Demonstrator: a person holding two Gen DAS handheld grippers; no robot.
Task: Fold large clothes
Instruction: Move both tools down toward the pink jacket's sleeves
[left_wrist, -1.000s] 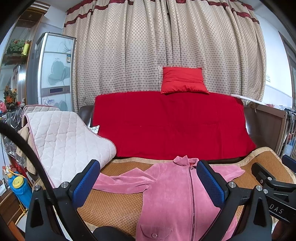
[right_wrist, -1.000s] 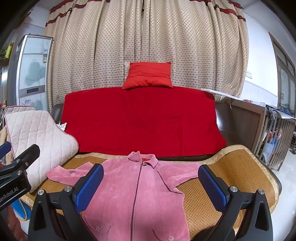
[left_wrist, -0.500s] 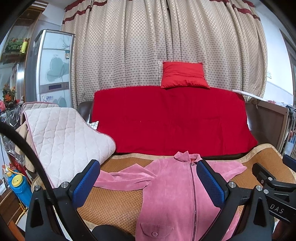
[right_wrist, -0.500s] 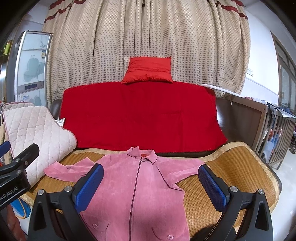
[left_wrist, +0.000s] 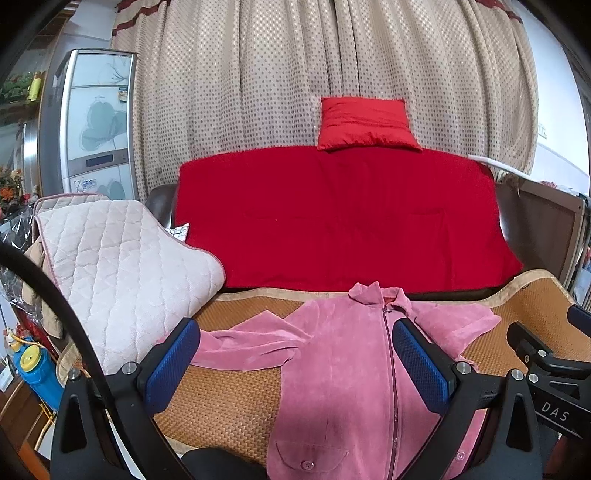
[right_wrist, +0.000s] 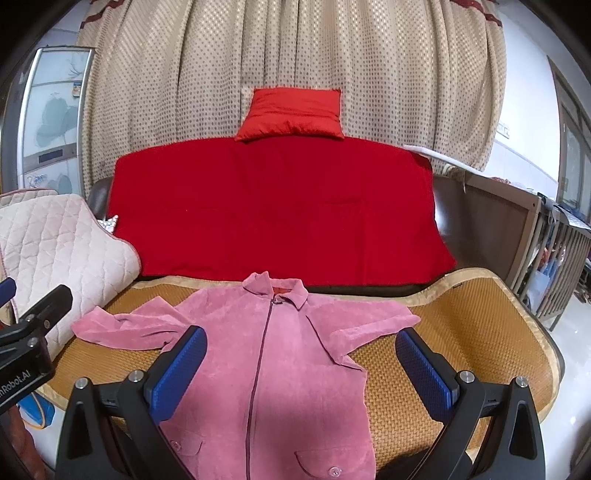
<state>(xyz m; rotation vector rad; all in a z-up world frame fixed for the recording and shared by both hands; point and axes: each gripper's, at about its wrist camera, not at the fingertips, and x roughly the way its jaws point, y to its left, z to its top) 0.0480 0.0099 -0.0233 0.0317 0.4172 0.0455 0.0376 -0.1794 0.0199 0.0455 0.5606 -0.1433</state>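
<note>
A pink zip-front jacket (left_wrist: 343, 354) lies flat, front side up, on a woven orange mat (left_wrist: 229, 402) over a sofa seat, collar at the far side, both sleeves spread outward. It also shows in the right wrist view (right_wrist: 273, 365). My left gripper (left_wrist: 295, 365) is open and empty, hovering above the jacket's left half. My right gripper (right_wrist: 301, 369) is open and empty, hovering above the jacket's right half. The right gripper's body shows at the right edge of the left wrist view (left_wrist: 546, 373).
A quilted cream cushion (left_wrist: 114, 266) lies at the mat's left end. A red blanket (left_wrist: 340, 214) covers the sofa back, with a red pillow (left_wrist: 365, 123) on top. A blue and yellow bottle (left_wrist: 33, 373) stands at the left. A wooden armrest (right_wrist: 491, 218) bounds the right.
Both grippers have tilted down and moved slightly toward the jacket, so it sits higher and larger in both views. Both stay open and empty.
</note>
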